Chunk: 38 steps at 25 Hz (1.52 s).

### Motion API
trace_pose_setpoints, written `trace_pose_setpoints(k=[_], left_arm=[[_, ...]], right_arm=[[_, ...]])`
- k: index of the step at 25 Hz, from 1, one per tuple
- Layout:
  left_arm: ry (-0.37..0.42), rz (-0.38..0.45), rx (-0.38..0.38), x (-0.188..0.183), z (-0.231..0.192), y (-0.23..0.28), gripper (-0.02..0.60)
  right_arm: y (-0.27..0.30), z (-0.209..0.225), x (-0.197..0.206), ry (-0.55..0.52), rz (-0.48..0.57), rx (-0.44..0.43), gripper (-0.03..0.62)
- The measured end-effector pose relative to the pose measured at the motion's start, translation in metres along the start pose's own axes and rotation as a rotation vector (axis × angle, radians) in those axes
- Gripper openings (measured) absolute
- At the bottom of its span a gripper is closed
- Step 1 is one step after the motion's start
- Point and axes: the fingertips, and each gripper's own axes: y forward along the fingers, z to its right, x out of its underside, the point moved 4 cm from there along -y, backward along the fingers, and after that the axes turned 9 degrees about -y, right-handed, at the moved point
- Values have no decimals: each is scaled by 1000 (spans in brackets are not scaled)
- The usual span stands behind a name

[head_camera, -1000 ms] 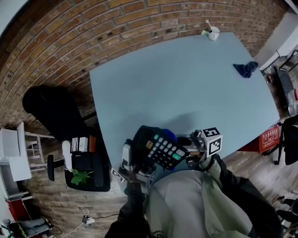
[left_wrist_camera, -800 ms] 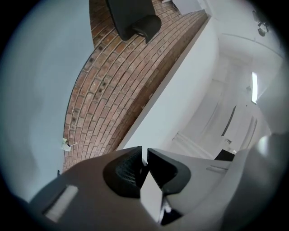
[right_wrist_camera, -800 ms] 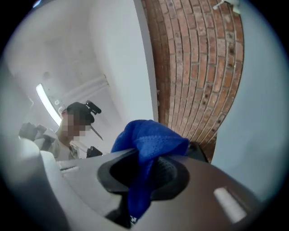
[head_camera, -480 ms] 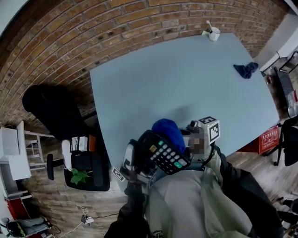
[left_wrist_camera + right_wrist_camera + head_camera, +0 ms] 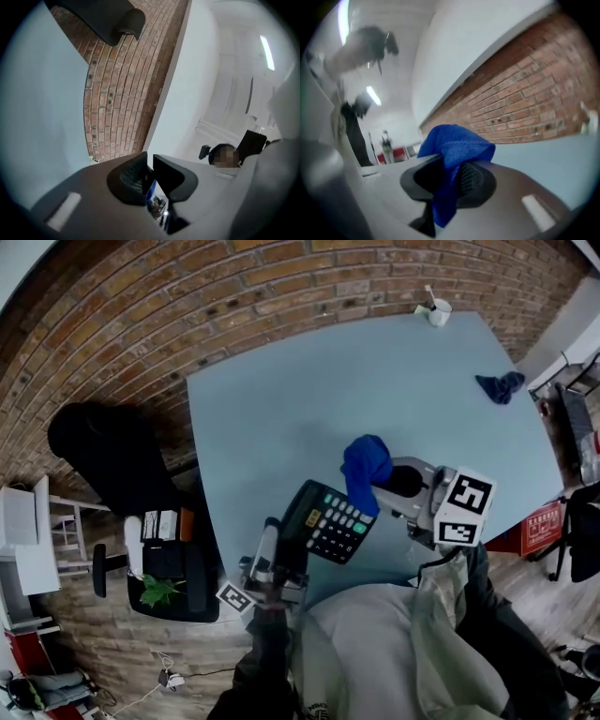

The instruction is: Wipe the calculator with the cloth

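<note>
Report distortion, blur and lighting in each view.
Head view: fisheye bows the table edges and brick wall; light even, calculator sharp. Left gripper view: dark rim, ceiling lamp bright. Right gripper view: cloth sharp, room at left smeared.

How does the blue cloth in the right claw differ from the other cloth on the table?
The held cloth is bright blue, clamped in the right claw; the far cloth is darker navy, lying on the table by its far edge. Both are bunched up.
</note>
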Motion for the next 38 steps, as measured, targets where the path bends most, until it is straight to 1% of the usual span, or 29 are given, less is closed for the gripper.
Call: trace_pose_setpoints(k=[2, 3, 4, 5, 6, 9, 10, 11, 12, 15, 16, 17, 18, 20, 22, 24, 27, 30, 32, 34, 36, 38], left_arm=[[25, -37, -28, 9, -6, 6, 37], [24, -44, -35, 13, -8, 9, 37], [17, -41, -43, 16, -11, 11, 37], [11, -30, -53, 17, -14, 11, 38], [8, -17, -64, 17, -17, 10, 38], [8, 8, -82, 9, -20, 4, 38], [9, 11, -85, 7, -21, 1, 38], [6, 15, -89, 5, -21, -2, 38], [-3, 22, -90, 3, -23, -5, 38], [-51, 55, -70, -1, -24, -14, 35], [-63, 64, -60, -2, -25, -16, 29], [-70, 73, -50, -4, -27, -18, 21], [-77, 82, -37, -7, -30, -20, 2], [-77, 92, -23, -13, -41, -23, 2], [-57, 94, -57, -19, -59, -27, 2], [-33, 106, -102, -27, -73, -31, 2], [39, 79, -191, -32, -80, -41, 2], [156, 73, -333, -45, -81, -65, 2], [232, 53, -421, -52, -77, -80, 2], [328, -7, -504, -51, -74, -86, 2], [423, -81, -575, -44, -72, -83, 2], [492, -153, -624, -33, -70, -74, 2]], right_arm=[[18, -19, 4, -258, -251, 98, 81], [29, -28, 11, -367, -347, 129, 81], [39, -35, 18, -450, -414, 146, 81], [46, -44, 27, -499, -459, 141, 81], [51, -54, 35, -509, -489, 111, 81], [61, -97, 60, -435, -518, -68, 81], [61, -105, 69, -416, -524, -107, 81], [59, -107, 77, -402, -535, -111, 81], [54, -99, 85, -390, -552, -80, 81], [33, -49, 105, -345, -609, 116, 81], [28, -35, 110, -316, -602, 159, 81], [26, -27, 114, -285, -585, 175, 81], [28, -24, 119, -257, -579, 170, 81], [36, -28, 136, -233, -616, 132, 81], [48, -35, 152, -226, -644, 95, 81], [57, -38, 164, -199, -644, 89, 81], [59, -30, 177, -115, -618, 134, 81], [45, -2, 177, -6, -522, 223, 81], [37, 16, 167, 42, -476, 253, 81], [36, 24, 158, 27, -483, 247, 81], [43, 19, 154, 18, -494, 203, 81], [50, 5, 156, 55, -482, 161, 81]])
